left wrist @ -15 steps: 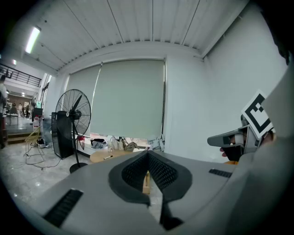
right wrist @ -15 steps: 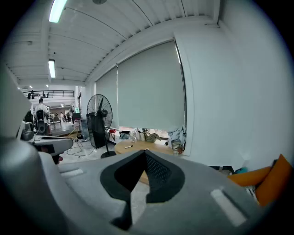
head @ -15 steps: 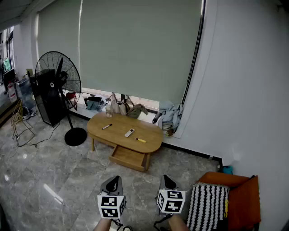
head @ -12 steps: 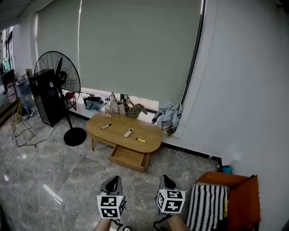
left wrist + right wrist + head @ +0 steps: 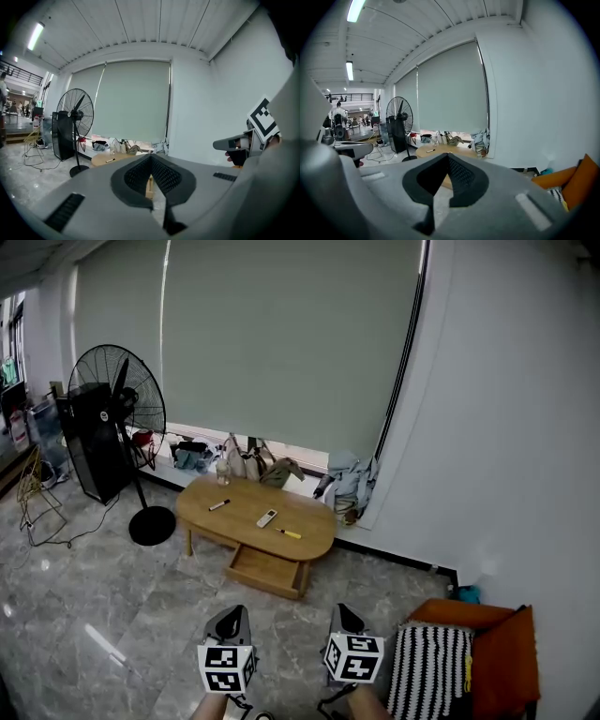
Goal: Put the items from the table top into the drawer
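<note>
An oval wooden table (image 5: 309, 521) stands across the floor by the window, its drawer (image 5: 267, 569) pulled open at the front. On the top lie a black marker (image 5: 219, 505), a white remote (image 5: 267, 517) and a yellow pen (image 5: 290, 533). My left gripper (image 5: 236, 613) and right gripper (image 5: 343, 610) are low in the head view, side by side, far from the table. Both are shut and hold nothing. In the left gripper view the jaws (image 5: 151, 158) meet over the distant table (image 5: 105, 159). The right gripper (image 5: 447, 155) likewise points at the table (image 5: 457, 151).
A tall black pedestal fan (image 5: 117, 399) and a black box (image 5: 89, 442) stand left of the table. Bags and clothes (image 5: 248, 462) line the wall under the blind. A striped cushion (image 5: 431, 667) on an orange seat (image 5: 502, 652) is at my right. Grey marble floor lies between.
The head view has shifted slightly, so the table sits a little higher and further left. Both grippers stay shut at the bottom of the view.
</note>
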The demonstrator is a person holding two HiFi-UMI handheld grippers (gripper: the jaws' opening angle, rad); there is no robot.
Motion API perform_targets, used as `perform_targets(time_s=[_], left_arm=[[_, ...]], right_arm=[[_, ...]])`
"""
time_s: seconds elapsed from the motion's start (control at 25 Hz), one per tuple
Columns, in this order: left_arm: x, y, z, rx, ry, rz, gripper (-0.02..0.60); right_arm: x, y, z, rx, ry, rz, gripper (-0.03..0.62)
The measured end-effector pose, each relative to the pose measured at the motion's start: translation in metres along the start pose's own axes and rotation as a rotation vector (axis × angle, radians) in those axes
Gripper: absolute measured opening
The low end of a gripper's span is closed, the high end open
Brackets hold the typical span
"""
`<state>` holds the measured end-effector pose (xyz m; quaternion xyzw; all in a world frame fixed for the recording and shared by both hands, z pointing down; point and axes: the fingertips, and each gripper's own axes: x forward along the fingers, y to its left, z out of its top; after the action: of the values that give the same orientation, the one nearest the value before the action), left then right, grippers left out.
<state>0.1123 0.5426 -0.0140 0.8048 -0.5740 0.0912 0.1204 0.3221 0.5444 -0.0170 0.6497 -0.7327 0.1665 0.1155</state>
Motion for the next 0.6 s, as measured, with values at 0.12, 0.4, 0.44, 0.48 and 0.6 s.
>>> perform_targets(time_s=[0.12, 0.4, 0.44, 0.48, 0.6], left_arm=[[0.004, 0.009, -0.002, -0.008, -0.004, 0.0, -0.006], [0.02, 0.01, -0.019, -0.034, 0.049, -0.003, -0.006], [0.025, 0.011, -0.021, -0.042, 0.053, 0.001, -0.006], [0.033, 0.012, -0.022, -0.052, 0.056, 0.004, -0.006], [0.058, 0.007, -0.019, -0.063, 0.069, 0.004, -0.006]], right_arm=[[0.001, 0.003, -0.004, 0.003, 0.003, -0.009, 0.005], [0.012, -0.018, -0.017, 0.006, 0.036, -0.04, 0.005], [0.017, -0.022, -0.018, 0.01, 0.038, -0.042, 0.005], [0.024, -0.026, -0.017, 0.015, 0.039, -0.042, 0.005], [0.047, -0.038, -0.011, 0.025, 0.044, -0.033, 0.005]])
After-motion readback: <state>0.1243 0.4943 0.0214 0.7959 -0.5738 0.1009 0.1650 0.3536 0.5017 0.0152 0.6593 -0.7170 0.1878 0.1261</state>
